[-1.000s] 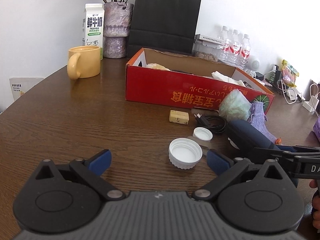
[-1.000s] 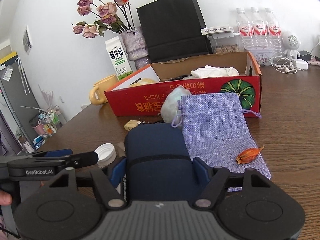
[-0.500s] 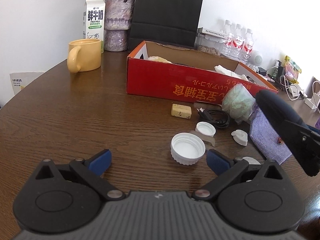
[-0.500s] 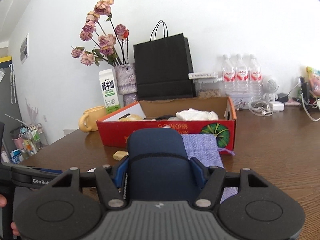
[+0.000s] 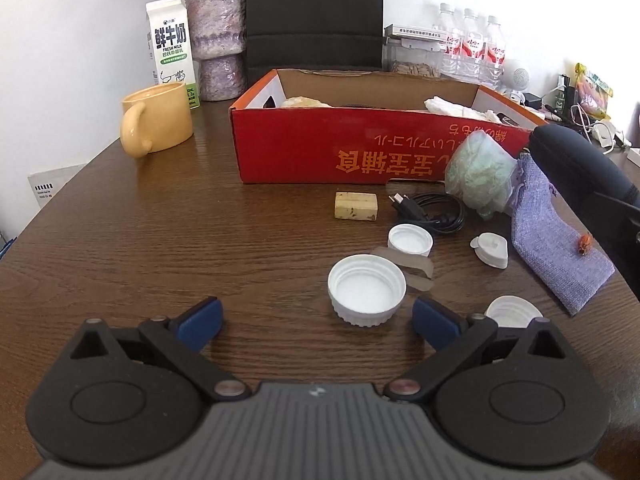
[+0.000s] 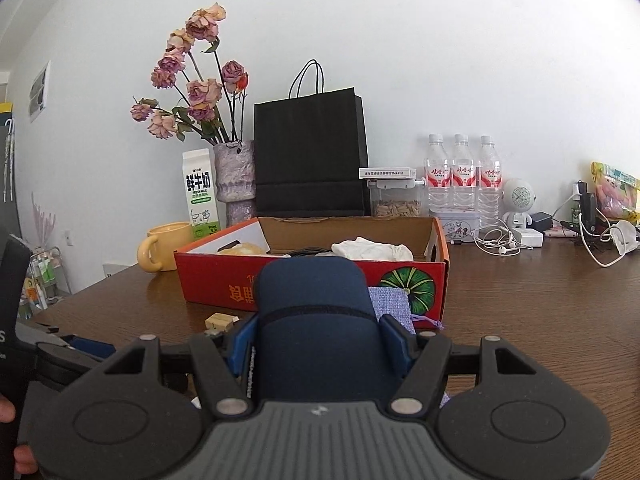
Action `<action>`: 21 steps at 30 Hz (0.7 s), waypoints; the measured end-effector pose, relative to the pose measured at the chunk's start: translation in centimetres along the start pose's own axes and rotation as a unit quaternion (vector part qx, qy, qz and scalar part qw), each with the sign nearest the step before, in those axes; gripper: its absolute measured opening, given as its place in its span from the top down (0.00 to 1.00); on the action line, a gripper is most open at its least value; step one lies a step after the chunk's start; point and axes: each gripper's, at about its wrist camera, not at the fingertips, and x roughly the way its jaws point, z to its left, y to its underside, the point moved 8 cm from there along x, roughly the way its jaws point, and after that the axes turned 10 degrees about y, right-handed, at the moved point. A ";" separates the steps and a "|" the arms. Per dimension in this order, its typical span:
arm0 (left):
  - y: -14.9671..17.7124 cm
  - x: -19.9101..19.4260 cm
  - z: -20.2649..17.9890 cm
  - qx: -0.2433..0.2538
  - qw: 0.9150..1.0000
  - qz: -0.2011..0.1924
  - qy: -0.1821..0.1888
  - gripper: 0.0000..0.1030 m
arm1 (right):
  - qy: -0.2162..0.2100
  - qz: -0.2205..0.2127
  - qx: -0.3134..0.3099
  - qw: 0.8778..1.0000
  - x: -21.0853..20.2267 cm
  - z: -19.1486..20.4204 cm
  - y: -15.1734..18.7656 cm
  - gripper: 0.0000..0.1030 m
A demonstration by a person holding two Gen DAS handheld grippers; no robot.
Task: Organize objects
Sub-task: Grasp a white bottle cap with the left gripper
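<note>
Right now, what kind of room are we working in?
Probably a home dining or living area, not a lab: a round wooden table with a vase of dried roses, a milk carton, a yellow mug and bottled water along a plain white wall.

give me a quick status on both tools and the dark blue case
Left tool open, empty, low over the table, large white cap just ahead. Right tool shut on dark blue case, held up facing red box. Path to the box looks clear.

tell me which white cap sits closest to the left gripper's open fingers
The big cap, open side up, just ahead of the left gripper. The small cap lies farther back by the cable; a third cap sits outside the right finger.
</note>
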 end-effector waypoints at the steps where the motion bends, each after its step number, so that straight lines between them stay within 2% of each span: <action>1: 0.0 0.1 0.0 0.000 1.000 0.001 0.002 0.00 | 0.000 0.000 0.000 1.000 0.0 0.0 0.0 0.38; 11: -0.4 0.4 0.0 0.001 1.000 0.001 0.007 0.00 | 0.001 0.003 0.002 1.000 0.1 -0.1 0.2 0.38; 12: -0.4 0.4 -0.1 0.002 1.000 -0.001 0.008 0.05 | 0.001 0.003 0.002 1.000 0.1 -0.1 0.2 0.38; 14: -0.7 0.0 -0.3 0.008 1.000 -0.015 0.013 0.28 | 0.000 0.004 0.003 1.000 0.1 -0.1 0.2 0.38; 15: -0.8 -0.2 -0.5 0.012 1.000 -0.022 0.017 0.53 | 0.000 0.004 0.003 1.000 0.1 -0.1 0.2 0.38; 16: -0.8 -0.3 -0.7 0.014 0.999 -0.025 0.023 0.60 | 0.000 0.004 0.003 1.000 0.1 -0.1 0.2 0.38; 21: -0.8 -0.5 -0.9 0.007 0.999 -0.030 0.036 0.61 | 0.000 0.004 0.003 1.000 0.1 -0.1 0.2 0.38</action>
